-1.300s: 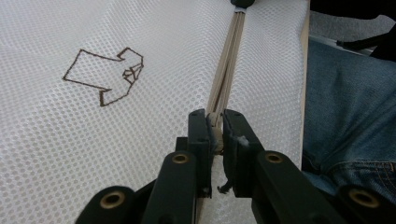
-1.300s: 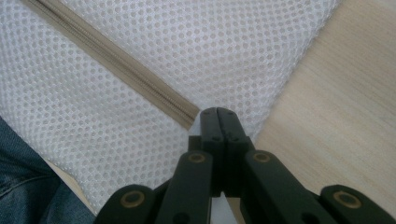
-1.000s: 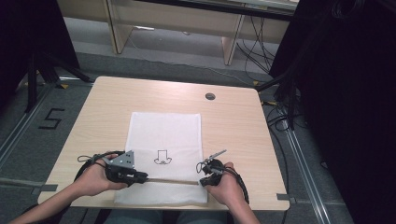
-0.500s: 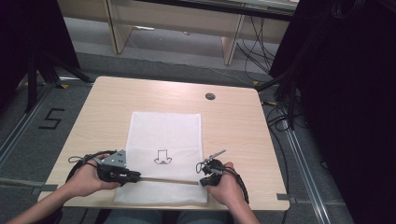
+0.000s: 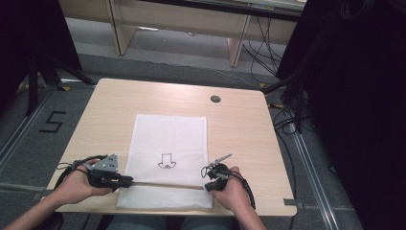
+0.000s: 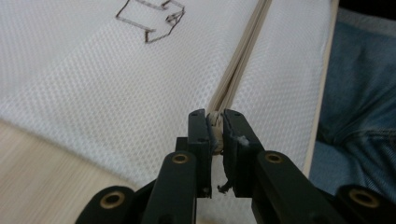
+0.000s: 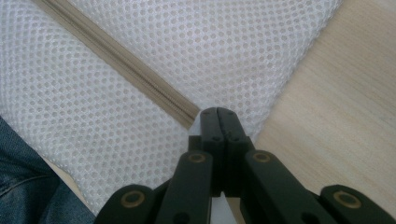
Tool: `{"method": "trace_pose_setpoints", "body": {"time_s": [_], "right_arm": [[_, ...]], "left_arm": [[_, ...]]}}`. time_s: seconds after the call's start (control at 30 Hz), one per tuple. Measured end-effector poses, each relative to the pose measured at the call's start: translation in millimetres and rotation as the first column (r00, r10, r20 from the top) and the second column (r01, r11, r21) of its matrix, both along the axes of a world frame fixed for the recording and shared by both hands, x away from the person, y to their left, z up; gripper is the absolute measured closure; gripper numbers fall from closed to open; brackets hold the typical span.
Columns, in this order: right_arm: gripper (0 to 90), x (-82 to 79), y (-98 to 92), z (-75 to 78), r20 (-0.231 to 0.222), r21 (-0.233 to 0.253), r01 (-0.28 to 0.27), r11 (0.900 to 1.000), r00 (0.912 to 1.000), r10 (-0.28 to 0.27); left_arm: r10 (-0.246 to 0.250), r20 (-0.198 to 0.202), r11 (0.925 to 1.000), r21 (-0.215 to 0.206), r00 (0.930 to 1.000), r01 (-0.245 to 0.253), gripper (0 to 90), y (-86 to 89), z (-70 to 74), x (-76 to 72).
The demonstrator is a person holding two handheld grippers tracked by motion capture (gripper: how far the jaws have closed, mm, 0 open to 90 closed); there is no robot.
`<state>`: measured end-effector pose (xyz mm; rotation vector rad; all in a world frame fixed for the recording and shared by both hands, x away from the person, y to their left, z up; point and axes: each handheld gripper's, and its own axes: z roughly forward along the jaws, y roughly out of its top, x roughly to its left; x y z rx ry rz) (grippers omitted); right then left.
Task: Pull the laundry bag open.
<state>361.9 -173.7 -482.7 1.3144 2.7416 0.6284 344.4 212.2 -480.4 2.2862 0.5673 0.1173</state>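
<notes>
A white mesh bag [image 5: 167, 158] lies flat on the wooden table [image 5: 239, 124]. The left gripper [image 6: 215, 126] pinches the zipper pull [image 6: 215, 120] at the bag's left end. The right gripper [image 7: 218, 116] squeezes the mesh by the zipper's [image 7: 116, 58] other end.

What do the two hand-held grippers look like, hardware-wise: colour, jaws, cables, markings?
Both are black. The left hand-held gripper carries a grey three-cornered plate on top; the right hand-held gripper has a slim grey metal piece sticking up. Each trails a looping black cable. In the gripper views, the jaws are flat black fingers on linkage arms with brass-coloured pivot pins. No markings can be made out. Forearms are bare; the person wears blue jeans.
</notes>
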Motion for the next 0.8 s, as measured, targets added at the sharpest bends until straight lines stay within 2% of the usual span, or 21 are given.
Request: {"method": "trace_pose_setpoints", "body": {"time_s": [0.03, 0.07, 0.1, 0.13, 0.17, 0.23, 0.27, 0.3, 0.53, 0.57, 0.6, 0.63, 0.67, 0.73, 0.8], "right_arm": [[90.0, -0.4, 0.6, 0.3, -0.005, -0.002, 0.008, 1.000, 1.0000, -0.008], [90.0, -1.7, 1.6, 1.2, -0.030, -0.005, 0.031, 0.999, 0.9990, -0.031], [90.0, -1.7, 1.6, 1.2, -0.030, -0.005, 0.031, 0.999, 0.9990, -0.031], [90.0, -0.4, 0.7, 0.0, -0.010, 0.000, 0.012, 1.000, 0.9999, -0.012], [90.0, -1.3, 0.8, 1.2, -0.022, -0.010, 0.028, 1.000, 0.9993, -0.028], [90.0, -1.3, 0.5, 1.1, -0.021, -0.009, 0.025, 1.000, 0.9994, -0.026], [90.0, -1.3, 0.5, 1.1, -0.021, -0.009, 0.025, 1.000, 0.9994, -0.026], [90.0, -0.9, 0.3, 0.5, -0.023, -0.001, 0.020, 1.000, 0.9995, -0.020], [90.0, -0.7, 0.0, 1.1, -0.017, -0.011, 0.017, 1.000, 0.9997, -0.017], [90.0, 0.1, 0.0, -0.2, -0.002, 0.003, -0.004, 1.000, 1.0000, 0.004], [90.0, 0.2, 0.0, -0.1, -0.001, -0.003, -0.004, 1.000, 1.0000, 0.004], [90.0, 0.7, -0.4, -0.2, 0.006, -0.001, -0.019, 1.000, 0.9998, 0.019], [90.0, 0.7, -0.4, 0.0, 0.005, -0.002, -0.020, 1.000, 0.9998, 0.020], [90.0, 0.9, -0.3, -0.1, 0.007, -0.002, -0.023, 1.000, 0.9997, 0.023], [90.0, 0.6, -0.1, 0.2, 0.000, -0.003, -0.014, 1.000, 0.9999, 0.014]], "left_arm": [[0.010, -0.014, 0.9999, -0.003, 0.9999, -0.010, 81.8, 1.2, -1.5, -0.9], [0.005, -0.017, 0.9999, 0.010, 0.9998, -0.004, 81.8, 3.0, -2.5, -0.9], [0.005, -0.017, 0.9999, 0.010, 0.9998, -0.004, 81.8, 3.0, -2.5, -0.9], [0.008, -0.018, 0.9996, 0.027, 0.9998, -0.007, 81.8, 3.5, -2.3, -0.9], [0.008, -0.017, 0.9995, 0.031, 0.9998, -0.008, 81.8, 3.6, -2.2, -0.9], [0.038, -0.042, 0.9990, 0.024, 0.9984, -0.037, 81.8, 3.8, -3.5, -2.2], [0.038, -0.042, 0.9990, 0.024, 0.9984, -0.037, 81.8, 3.8, -3.5, -2.2], [0.045, -0.024, 0.9980, 0.045, 0.9987, -0.044, 81.8, 5.0, -3.9, -2.3], [0.051, -0.034, 0.9977, 0.047, 0.9981, -0.049, 81.8, 8.3, -3.9, -2.1], [0.057, -0.033, 0.9963, 0.067, 0.9978, -0.055, 81.8, 8.2, -4.0, -2.6], [0.035, -0.022, 0.9952, 0.092, 0.9992, -0.033, 81.8, 10.7, -3.4, -1.7], [0.065, -0.023, 0.9949, 0.080, 0.9977, -0.063, 81.8, 9.6, -5.7, -3.5], [0.055, -0.019, 0.9944, 0.091, 0.9983, -0.053, 81.7, 11.7, -5.6, -2.8], [0.073, -0.034, 0.9959, 0.056, 0.9968, -0.071, 81.7, 12.8, -5.6, -4.2], [0.069, -0.029, 0.9950, 0.074, 0.9972, -0.066, 81.7, 12.9, -5.4, -4.4]]}}
